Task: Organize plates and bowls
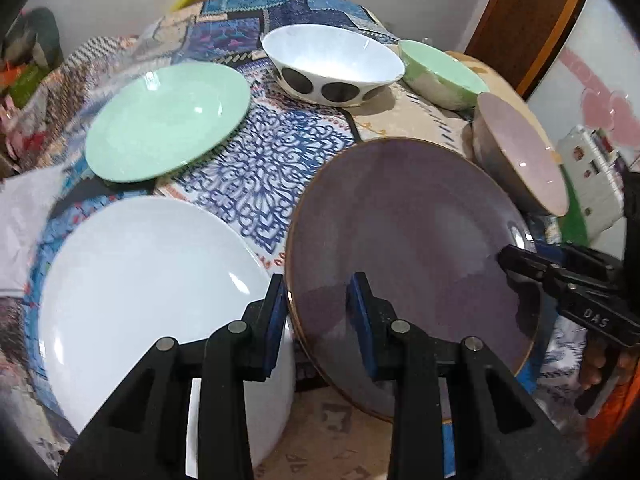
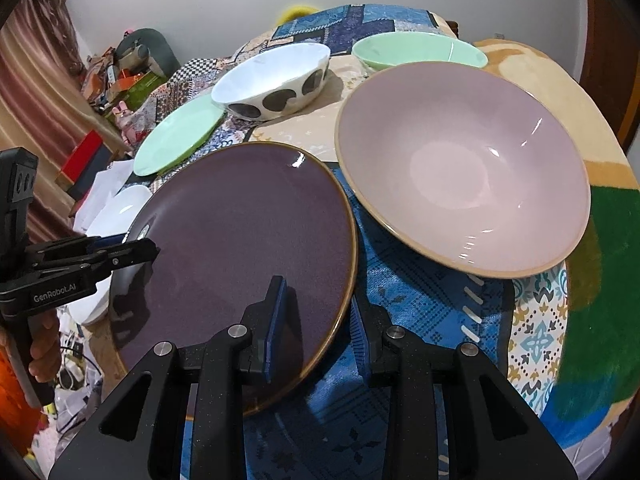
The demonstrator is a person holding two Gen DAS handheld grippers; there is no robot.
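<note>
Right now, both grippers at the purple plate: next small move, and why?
Probably close both grippers on the purple plate rim. The left gripper and right gripper each straddle an opposite edge, jaws open, one finger above and one outside the rim. Neither appears clamped yet.

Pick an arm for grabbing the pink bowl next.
Right. The right gripper straddles the purple plate rim on the side facing the pink bowl. The left gripper sits at the opposite edge, by the white plate.

Glossy glazed purple plate (image 2: 240, 256), patterned woven tablecloth (image 2: 420, 304)
</note>
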